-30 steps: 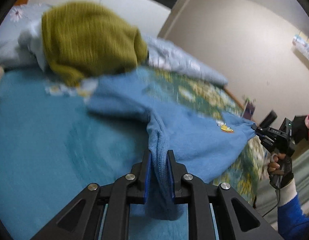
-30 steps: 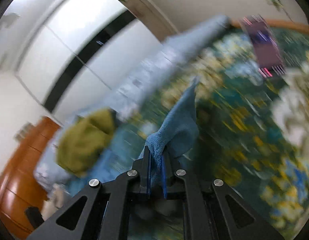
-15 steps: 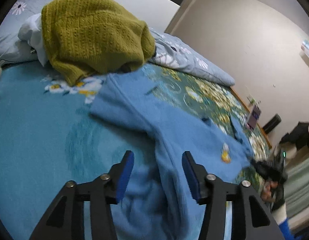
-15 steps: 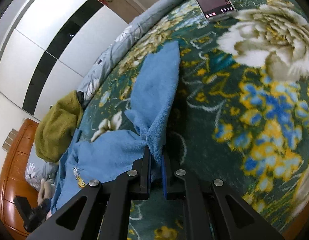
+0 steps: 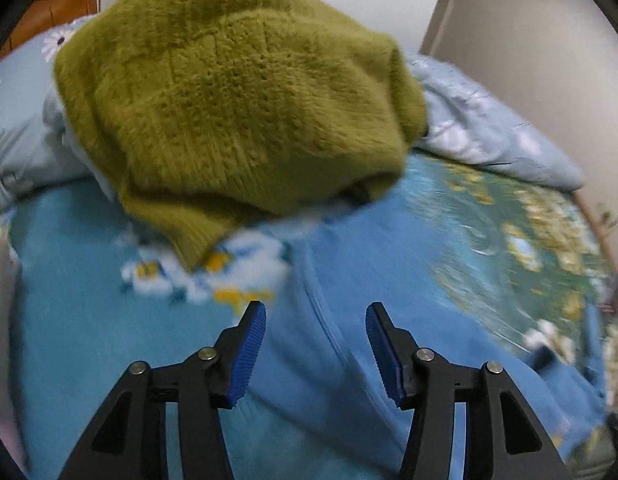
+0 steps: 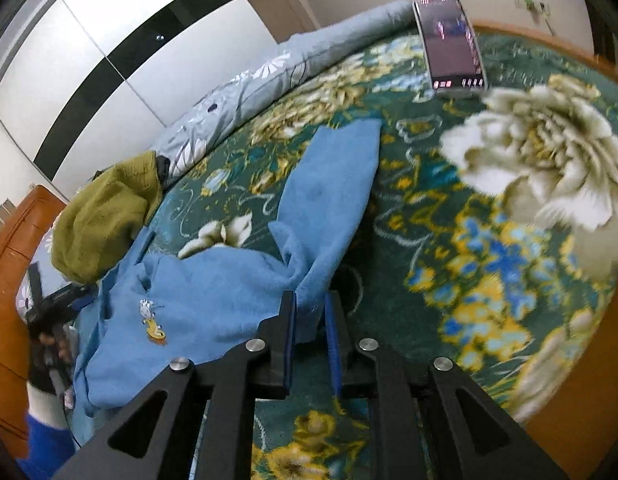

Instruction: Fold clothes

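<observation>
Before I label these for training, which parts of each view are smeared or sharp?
Left wrist view: floral blanket and blue garment motion-smeared, left claw crisp. Right wrist view: mostly sharp, phone readable, large white flower slightly blurred; fisheye bends the wardrobe.

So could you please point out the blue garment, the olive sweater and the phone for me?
blue garment [image 6: 213,296]: right wrist view, on its body beside the small badge.
olive sweater [image 5: 237,100]: left wrist view, middle of the knit.
phone [image 6: 449,40]: right wrist view, on its screen.
</observation>
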A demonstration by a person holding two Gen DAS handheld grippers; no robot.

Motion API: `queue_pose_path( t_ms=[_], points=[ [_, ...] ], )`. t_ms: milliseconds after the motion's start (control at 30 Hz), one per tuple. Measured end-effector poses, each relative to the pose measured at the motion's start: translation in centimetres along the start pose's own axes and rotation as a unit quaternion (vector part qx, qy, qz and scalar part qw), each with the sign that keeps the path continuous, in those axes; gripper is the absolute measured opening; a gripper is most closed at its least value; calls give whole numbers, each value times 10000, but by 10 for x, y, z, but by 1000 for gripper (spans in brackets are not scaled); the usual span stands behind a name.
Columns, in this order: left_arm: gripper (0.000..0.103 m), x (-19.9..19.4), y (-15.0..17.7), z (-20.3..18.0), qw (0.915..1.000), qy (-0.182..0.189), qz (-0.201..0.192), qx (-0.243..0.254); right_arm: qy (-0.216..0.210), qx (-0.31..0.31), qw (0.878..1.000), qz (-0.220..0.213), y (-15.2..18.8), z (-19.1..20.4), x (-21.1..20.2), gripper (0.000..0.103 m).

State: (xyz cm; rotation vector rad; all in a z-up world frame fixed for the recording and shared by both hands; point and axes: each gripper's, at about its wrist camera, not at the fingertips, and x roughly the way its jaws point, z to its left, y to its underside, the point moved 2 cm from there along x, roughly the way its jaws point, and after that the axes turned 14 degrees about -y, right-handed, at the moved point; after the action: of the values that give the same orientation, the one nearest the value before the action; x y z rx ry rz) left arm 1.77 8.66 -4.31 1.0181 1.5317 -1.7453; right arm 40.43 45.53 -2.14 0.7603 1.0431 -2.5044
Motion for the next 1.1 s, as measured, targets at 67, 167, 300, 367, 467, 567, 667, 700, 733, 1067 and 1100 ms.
queue_pose_path(
  t_ms=[67,167,300,367,467,567,667,700,733,1067,1100],
  points=[
    [56,18,-9,-3,9998,-80,185,21,-22,2,10000,-50,-3,2,-4,14],
    [55,35,-13,-12,9992,-130,366,122,-64,-11,9999,-77,-5,6,-7,14],
    [30,35,-9,-23,9991,-69,258,331,-67,-24,10000,-54,-6,10,-4,14],
    [10,31,-8,-24,9992,-56,191,334,-98,-20,9999,-23,-6,11,-1,14],
    [6,16,-7,-20,9997,73,26,229,-218,-26,9998,3,-4,16,5,14],
    [6,-16,-7,-4,9988,400,-260,-70,-355,-114,9993,19,-3,23,7,14],
    [6,-65,-5,22,9938,784,-727,-291,-457,-176,9988,7,-2,27,7,14],
    [6,-79,-7,31,9922,824,-880,-312,-494,-177,9986,1,-2,28,8,14],
    [6,-96,-3,38,9901,846,-1079,-308,-539,-181,9984,9,-2,29,9,14],
    [6,-175,92,111,9862,380,-1578,-323,-989,-225,9948,94,3,44,23,14],
    [6,-171,108,115,9888,363,-1408,-344,-1034,-229,9943,102,3,46,25,14]
  ],
)
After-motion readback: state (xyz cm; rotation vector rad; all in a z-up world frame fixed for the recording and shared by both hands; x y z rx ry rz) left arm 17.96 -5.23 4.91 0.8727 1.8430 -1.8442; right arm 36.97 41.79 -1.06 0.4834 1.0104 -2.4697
